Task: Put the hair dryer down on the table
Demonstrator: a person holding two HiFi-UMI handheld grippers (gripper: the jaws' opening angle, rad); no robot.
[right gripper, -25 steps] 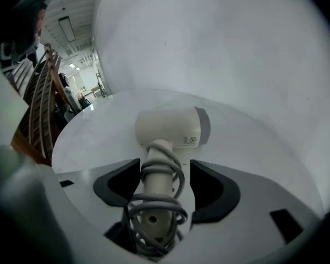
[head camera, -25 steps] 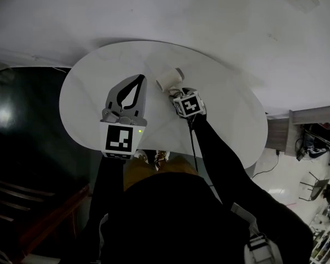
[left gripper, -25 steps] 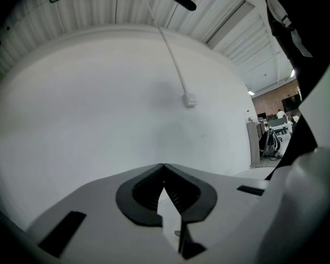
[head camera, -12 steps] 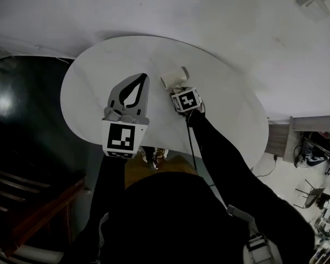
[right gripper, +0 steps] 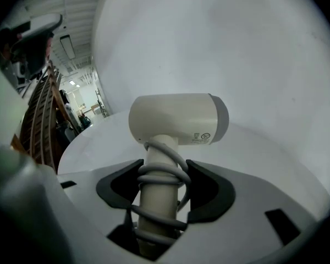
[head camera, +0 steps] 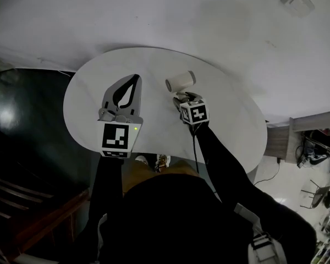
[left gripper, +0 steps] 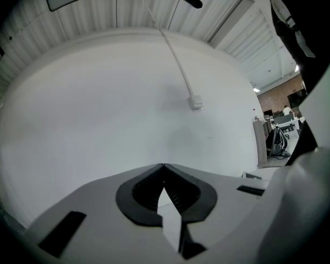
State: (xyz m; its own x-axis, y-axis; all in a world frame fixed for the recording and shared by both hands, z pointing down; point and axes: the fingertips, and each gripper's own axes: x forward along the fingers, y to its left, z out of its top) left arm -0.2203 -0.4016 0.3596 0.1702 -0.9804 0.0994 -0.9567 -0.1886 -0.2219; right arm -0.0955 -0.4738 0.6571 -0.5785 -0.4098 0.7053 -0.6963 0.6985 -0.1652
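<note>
A cream hair dryer (head camera: 180, 81) with its cord wound round the handle is over the far middle of the round white table (head camera: 231, 120). My right gripper (head camera: 182, 97) is just behind it. In the right gripper view the handle stands between the jaws and both pads touch the cord coils; the barrel (right gripper: 176, 119) lies crosswise above the right gripper (right gripper: 164, 164). Whether the dryer rests on the table I cannot tell. My left gripper (head camera: 136, 78) hovers over the table's left half, shut and empty, its fingertips meeting in the left gripper (left gripper: 164, 166) view.
The table edge (head camera: 154, 150) is close to the person's body. A dark floor (head camera: 27, 125) lies to the left. A cabinet (head camera: 313, 120) and clutter stand at the right. A small box (left gripper: 195, 102) with a cable is on the white wall.
The right gripper and the hair dryer sit a little further right and lower in the head view. The left gripper has kept its place and stayed shut.
</note>
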